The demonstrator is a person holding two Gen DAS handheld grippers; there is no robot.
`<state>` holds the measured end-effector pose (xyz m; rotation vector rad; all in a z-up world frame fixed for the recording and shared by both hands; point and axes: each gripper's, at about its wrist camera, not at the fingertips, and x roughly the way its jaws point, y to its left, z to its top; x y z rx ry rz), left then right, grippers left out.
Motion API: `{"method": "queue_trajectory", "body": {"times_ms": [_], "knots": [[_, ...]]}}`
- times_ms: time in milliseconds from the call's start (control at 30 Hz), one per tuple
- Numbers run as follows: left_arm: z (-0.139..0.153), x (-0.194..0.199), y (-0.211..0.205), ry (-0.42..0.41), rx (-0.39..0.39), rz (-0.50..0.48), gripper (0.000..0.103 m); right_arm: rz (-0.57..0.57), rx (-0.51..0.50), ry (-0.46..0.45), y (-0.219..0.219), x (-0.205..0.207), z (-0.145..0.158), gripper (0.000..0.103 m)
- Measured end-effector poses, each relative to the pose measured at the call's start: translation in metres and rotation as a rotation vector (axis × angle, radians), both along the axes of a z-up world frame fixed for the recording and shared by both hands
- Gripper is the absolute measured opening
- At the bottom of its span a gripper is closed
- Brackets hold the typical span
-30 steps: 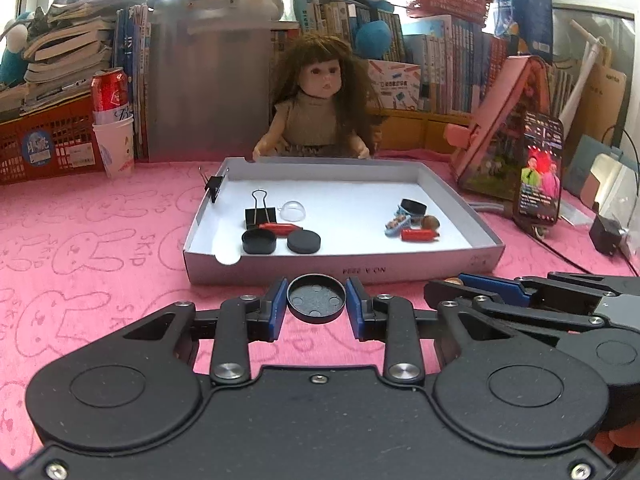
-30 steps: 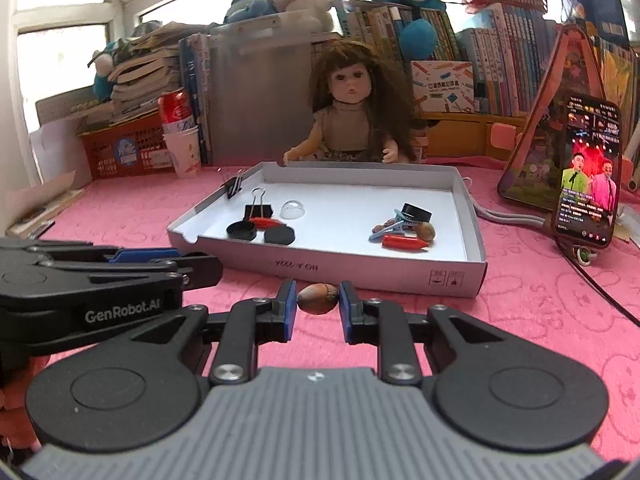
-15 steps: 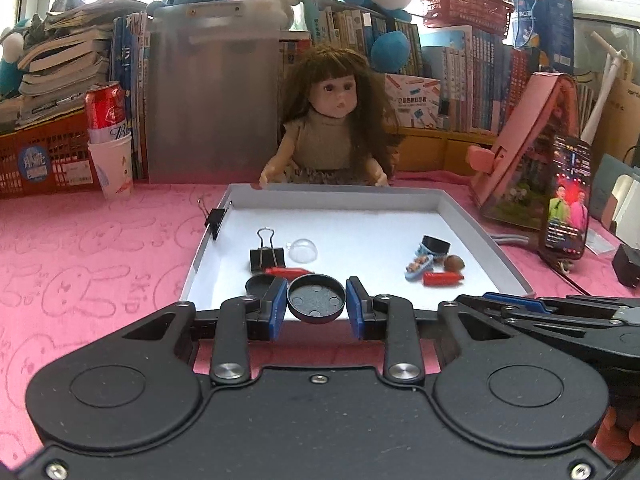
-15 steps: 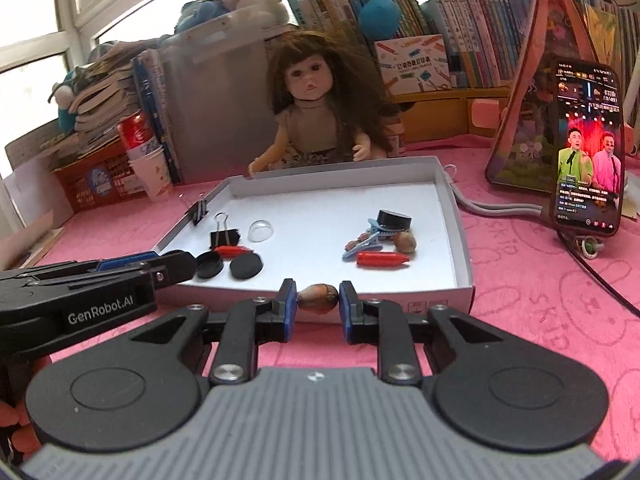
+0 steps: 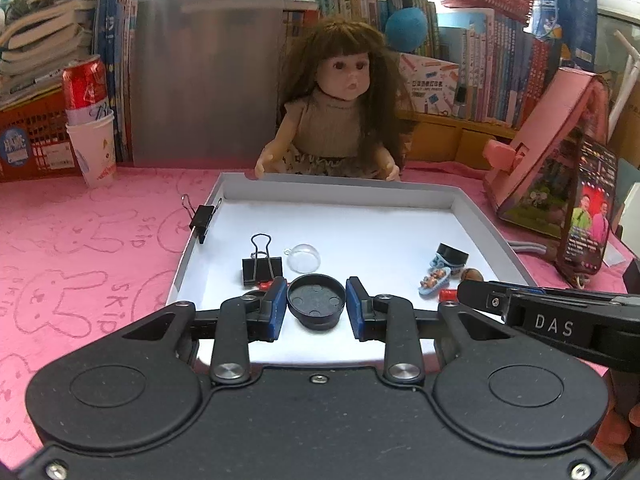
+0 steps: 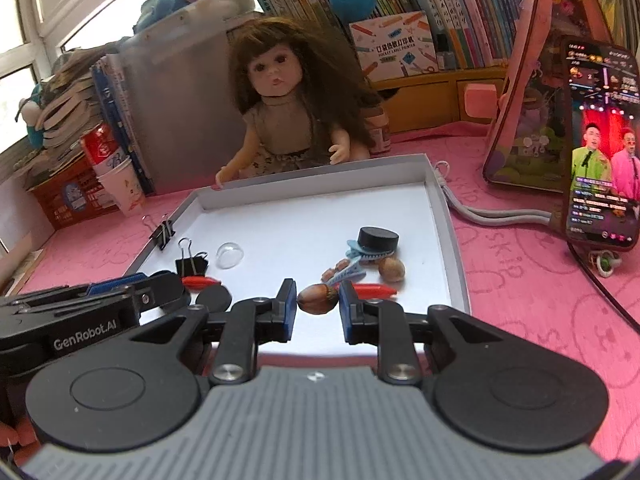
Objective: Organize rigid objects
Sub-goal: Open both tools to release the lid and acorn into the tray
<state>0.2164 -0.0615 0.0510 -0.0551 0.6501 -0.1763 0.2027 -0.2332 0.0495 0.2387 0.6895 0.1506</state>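
Two hand-held grippers, each loaded, both poised over the near part of a shallow white cardboard tray (image 5: 496, 236) on a pink bunny-print cloth surface (image 5: 80, 256). Left gripper (image 5: 316, 304): jaws clamped on a round black plastic cap (image 5: 316, 302), hollow side up, its blue pads touching both sides. Right gripper (image 6: 318, 302): jaws clamped on a brown acorn-shaped nut (image 6: 318, 299), held lengthwise between the pads. Ahead of the left jaws, inside the tray: a black metal binder clip (image 5: 262, 266) just beyond the left pad, a clear plastic half-dome (image 5: 305, 258) just beyond the cap. A second black binder clip (image 5: 202, 218) is clipped on the tray's left wall, farther out. Ahead of the right jaws: a red crayon-like stick (image 6: 374, 290) just past the right pad, a light brown round nut (image 6: 392, 269) behind it, a blue toothed hair clip (image 6: 352, 270) and a short black cylinder cap (image 6: 378, 239) beyond. Left of the right jaws: a flat black disc (image 6: 214, 298) and another red stick (image 6: 200, 281). Beyond the tray's far wall sits a brown-haired doll (image 5: 344, 120).
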Motion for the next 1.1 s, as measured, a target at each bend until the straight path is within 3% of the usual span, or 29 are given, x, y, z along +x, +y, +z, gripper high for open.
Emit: {"method": "queue_trajectory", "body": {"times_ms": [400,1100], "knots": [[0.003,0.066,0.001,0.124,-0.039,-0.005,0.029,-0.016,0.099,0.106,-0.012,0.058,0.007,0.027],[-0.023,0.09,-0.016,0.154,0.017,-0.001,0.03,0.022,0.014,0.141,0.004,0.083,-0.007,0.028]]}}
